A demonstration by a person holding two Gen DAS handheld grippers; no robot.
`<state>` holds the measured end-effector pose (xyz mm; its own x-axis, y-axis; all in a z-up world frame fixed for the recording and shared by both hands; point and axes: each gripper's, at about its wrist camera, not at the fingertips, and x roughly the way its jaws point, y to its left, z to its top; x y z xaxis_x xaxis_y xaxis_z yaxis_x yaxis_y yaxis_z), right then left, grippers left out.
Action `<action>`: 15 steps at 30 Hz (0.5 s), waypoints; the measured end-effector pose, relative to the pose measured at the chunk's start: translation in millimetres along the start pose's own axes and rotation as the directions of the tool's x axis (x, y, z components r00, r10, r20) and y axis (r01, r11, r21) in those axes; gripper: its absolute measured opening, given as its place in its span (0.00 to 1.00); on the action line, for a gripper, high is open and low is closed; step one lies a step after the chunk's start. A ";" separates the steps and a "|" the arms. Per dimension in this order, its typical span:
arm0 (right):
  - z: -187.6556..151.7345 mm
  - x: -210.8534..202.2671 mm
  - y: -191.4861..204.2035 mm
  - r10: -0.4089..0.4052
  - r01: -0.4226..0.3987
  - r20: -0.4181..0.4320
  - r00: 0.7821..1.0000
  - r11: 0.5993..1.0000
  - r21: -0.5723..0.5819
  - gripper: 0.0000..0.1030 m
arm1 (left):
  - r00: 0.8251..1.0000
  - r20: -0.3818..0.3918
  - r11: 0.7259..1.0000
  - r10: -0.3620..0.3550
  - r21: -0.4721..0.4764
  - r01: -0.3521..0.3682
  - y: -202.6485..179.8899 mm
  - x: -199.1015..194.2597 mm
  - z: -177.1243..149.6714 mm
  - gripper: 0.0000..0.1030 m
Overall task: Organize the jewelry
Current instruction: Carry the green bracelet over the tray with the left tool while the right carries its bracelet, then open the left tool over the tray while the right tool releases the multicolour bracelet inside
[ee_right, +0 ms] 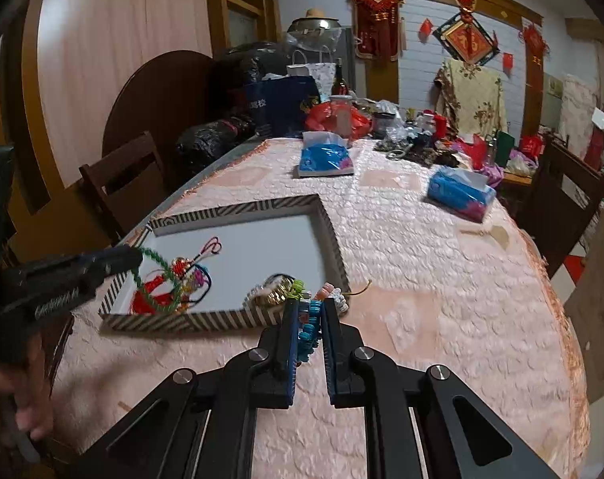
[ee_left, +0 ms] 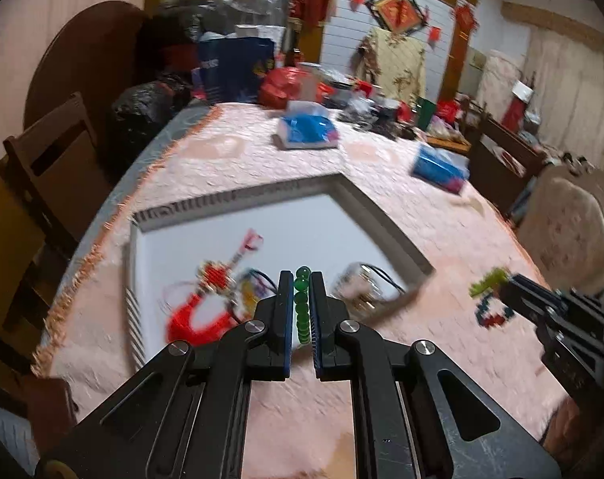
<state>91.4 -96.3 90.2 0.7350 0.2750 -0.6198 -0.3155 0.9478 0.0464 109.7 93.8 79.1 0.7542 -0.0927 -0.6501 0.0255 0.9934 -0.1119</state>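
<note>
- Grippers both loaded: your left gripper (ee_left: 302, 279) is clamped on a green bead string (ee_left: 302, 305), the beads running in a line between its two blue-padded fingers.
- Seen from your right wrist, that string (ee_right: 158, 267) hangs from the left gripper (ee_right: 136, 255) in a loop over the tray's near left corner.
- Your right gripper (ee_right: 306, 307) is closed on a multicoloured bracelet (ee_right: 308, 319), turquoise and orange beads pinched between the pads, a green end sticking out past the tips.
- From the left wrist, your right gripper (ee_left: 505, 283) holds the bracelet (ee_left: 489, 299) above the pink tablecloth (ee_left: 441, 247), just right of the tray.
- Striped tray (ee_right: 330, 231) sits on the cloth just ahead of both grippers; inside lie a red knot ornament (ee_right: 158, 295), a dark cord piece (ee_right: 200, 279) and a gold-and-silver watch (ee_right: 270, 293).
- Two blue tissue packs (ee_right: 326, 157) rest farther back on the table; beyond them, clutter and red bags.
</note>
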 end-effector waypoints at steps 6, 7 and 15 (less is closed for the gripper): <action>23.5 31.6 6.9 0.094 -0.094 -0.015 0.995 0.995 0.019 0.10 | 0.998 -0.033 0.997 0.057 -0.044 -0.058 31.4 37.6 14.4 0.06; 26.6 37.2 7.7 0.115 -0.114 -0.019 0.993 0.993 0.026 0.10 | 0.997 -0.043 0.996 0.060 -0.056 -0.063 36.4 45.8 13.7 0.06; 32.3 97.7 19.5 0.233 -0.220 -0.107 0.967 0.969 0.116 0.10 | 0.989 -0.112 0.991 0.101 -0.081 -0.110 52.7 82.5 -8.4 0.06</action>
<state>176.5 -45.8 55.9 0.5726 0.4691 -0.6724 -0.3977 0.8761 0.2725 167.7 137.9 13.2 0.6746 0.0006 -0.7382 -0.1109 0.9887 -0.1005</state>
